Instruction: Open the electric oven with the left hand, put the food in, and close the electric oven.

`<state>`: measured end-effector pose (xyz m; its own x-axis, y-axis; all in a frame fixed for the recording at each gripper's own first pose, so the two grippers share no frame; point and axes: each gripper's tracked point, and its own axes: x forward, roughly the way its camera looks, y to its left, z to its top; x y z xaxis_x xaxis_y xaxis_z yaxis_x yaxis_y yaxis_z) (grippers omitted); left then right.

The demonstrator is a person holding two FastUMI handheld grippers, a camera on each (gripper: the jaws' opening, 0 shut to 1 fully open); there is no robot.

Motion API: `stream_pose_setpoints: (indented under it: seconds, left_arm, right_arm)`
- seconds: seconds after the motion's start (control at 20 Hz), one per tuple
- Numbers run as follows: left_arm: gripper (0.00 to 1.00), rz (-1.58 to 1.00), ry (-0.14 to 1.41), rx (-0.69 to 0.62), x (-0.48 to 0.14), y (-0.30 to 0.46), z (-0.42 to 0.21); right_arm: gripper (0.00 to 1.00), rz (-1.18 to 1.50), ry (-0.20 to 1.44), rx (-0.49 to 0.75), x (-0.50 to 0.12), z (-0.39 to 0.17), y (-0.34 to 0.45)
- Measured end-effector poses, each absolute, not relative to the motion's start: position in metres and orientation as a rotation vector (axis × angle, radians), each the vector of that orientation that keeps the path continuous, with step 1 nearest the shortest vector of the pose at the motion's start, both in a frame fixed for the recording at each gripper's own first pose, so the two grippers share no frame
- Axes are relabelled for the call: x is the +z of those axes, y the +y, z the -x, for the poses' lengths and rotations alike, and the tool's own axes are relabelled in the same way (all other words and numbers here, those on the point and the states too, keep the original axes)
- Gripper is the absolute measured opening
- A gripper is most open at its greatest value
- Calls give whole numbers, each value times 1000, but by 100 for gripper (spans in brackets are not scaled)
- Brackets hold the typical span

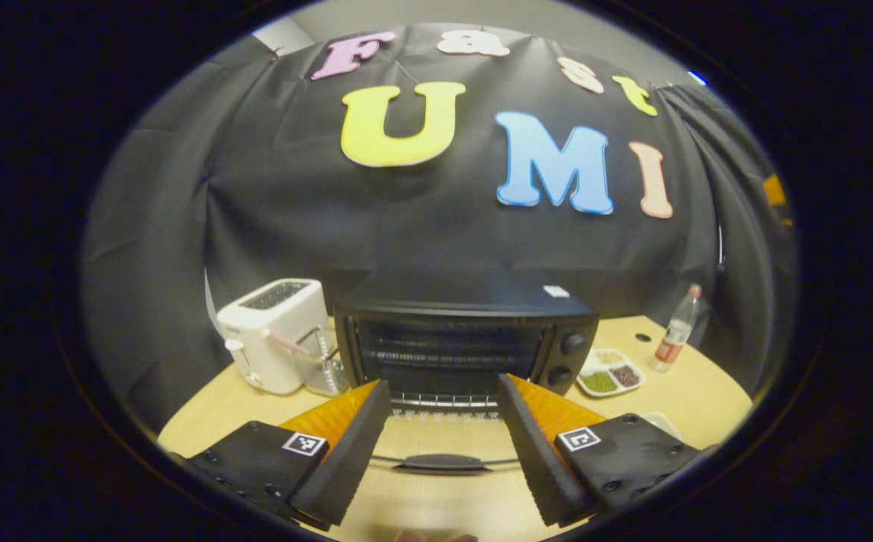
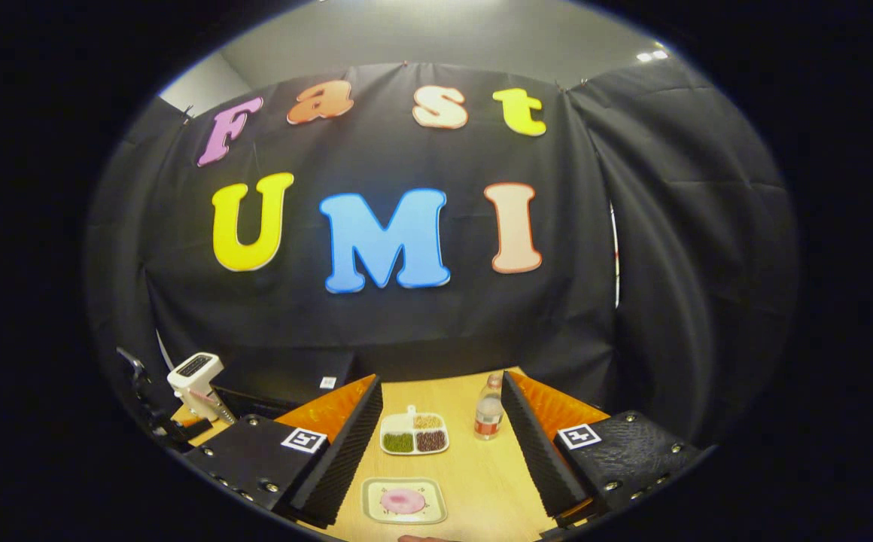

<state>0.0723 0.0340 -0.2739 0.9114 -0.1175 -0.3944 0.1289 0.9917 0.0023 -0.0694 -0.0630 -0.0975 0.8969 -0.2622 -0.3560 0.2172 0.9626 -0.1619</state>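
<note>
While boxy black oven [image 1: 466,339] gapes, ridged left gripper [image 1: 444,452] spread.

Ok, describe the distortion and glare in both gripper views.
Left gripper view: fisheye bends the table edge into a curve; the oven door, folded down, reflects the table's pale colour. Right gripper view: straight cloth folds bow outward, ceiling lights blow out, the plate stays sharp.

oven [image 1: 466,339] door [image 1: 442,452] down — mouth open; toaster [image 1: 275,335] close left, dish [image 1: 611,372] right.

Black cloth wall [image 2: 406,324], pale wooden table [image 2: 474,467].
</note>
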Motion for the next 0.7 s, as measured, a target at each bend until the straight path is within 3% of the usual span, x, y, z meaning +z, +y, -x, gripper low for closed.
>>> stream_pose_setpoints:
  seconds: [0.15,0.3,0.4,0.45,0.5,0.65,0.7]
  left_arm:
    - [92,-15,311,-139,-210,29,-78]
    - [100,19,253,-148,-162,23,-67]
    - [100,26,228,-150,-149,24,-60]
    - [100,27,224,-152,-146,24,-55]
    - [100,25,237,-161,-147,23,-52]
    - [100,-10,269,-140,-156,38,-50]
    - [95,-12,268,-131,-154,43,-49]
  right_arm:
    - [96,84,608,-174,-160,65,-69]
    - [96,30,856,-177,-219,74,-82]
    - [96,27,987,-175,-253,83,-90]
    - [92,25,1045,-169,-268,89,-91]
    - [96,9,1103,-174,-281,93,-94]
    - [96,-59,1220,-196,-307,95,-105]
    - [96,-68,1246,-206,-318,96,-110]
